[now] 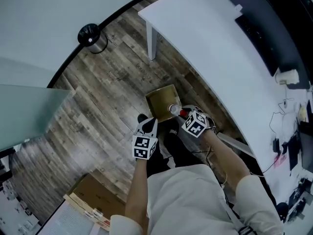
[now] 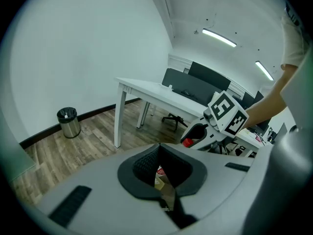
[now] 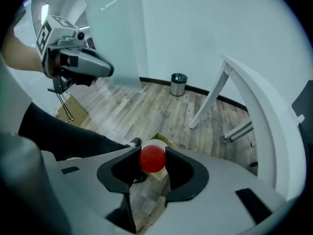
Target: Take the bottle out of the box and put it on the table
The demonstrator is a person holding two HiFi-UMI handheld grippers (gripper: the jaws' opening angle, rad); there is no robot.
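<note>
Gripping the bottle (image 1: 174, 109) by its red cap (image 3: 152, 158), the right gripper (image 1: 182, 114) holds it in the air above the box (image 1: 160, 98) on the floor (image 1: 107, 92), beside the table (image 1: 210, 48). The left gripper (image 2: 164, 180) hovers alongside, jaws nearly together with nothing between them.

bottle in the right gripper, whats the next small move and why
Probably carry the bottle sideways toward the white table. The right gripper is shut on its red-capped neck, the bottle seems to hang above the box on the floor rather than inside it, and the near stretch of tabletop looks bare.
</note>
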